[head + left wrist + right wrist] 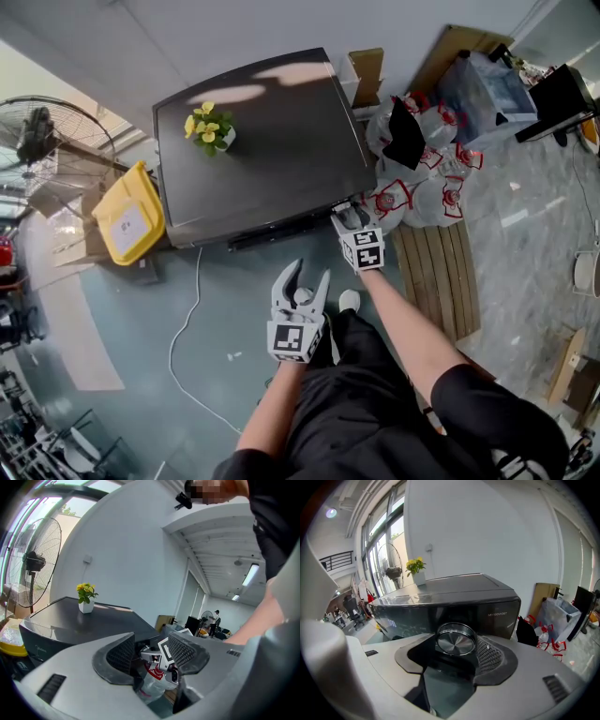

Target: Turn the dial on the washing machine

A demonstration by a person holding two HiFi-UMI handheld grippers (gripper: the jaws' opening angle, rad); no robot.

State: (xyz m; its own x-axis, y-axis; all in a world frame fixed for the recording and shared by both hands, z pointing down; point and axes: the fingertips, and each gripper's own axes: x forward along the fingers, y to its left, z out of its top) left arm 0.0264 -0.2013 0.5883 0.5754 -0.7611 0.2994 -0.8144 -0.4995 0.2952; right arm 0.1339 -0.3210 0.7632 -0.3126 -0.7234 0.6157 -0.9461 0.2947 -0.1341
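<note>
The washing machine (pixel 262 141) is a dark top-loader seen from above, with a potted yellow flower (pixel 211 127) on its lid. Its round silver dial (pixel 456 643) sits on the dark front panel (pixel 497 613) near the right corner. My right gripper (pixel 349 217) is at that corner. In the right gripper view the dial lies between the jaws of my right gripper (pixel 455 657), which stand wide; the right pad (pixel 490 653) is close beside the dial. My left gripper (pixel 300 291) hangs lower in front of the machine, open and empty (pixel 150 657).
A yellow bin (pixel 129 223) and a standing fan (pixel 47 131) are left of the machine. A white cable (pixel 187 319) trails over the floor. Filled plastic bags (pixel 422 187) and a wooden pallet (pixel 436 272) crowd the right side.
</note>
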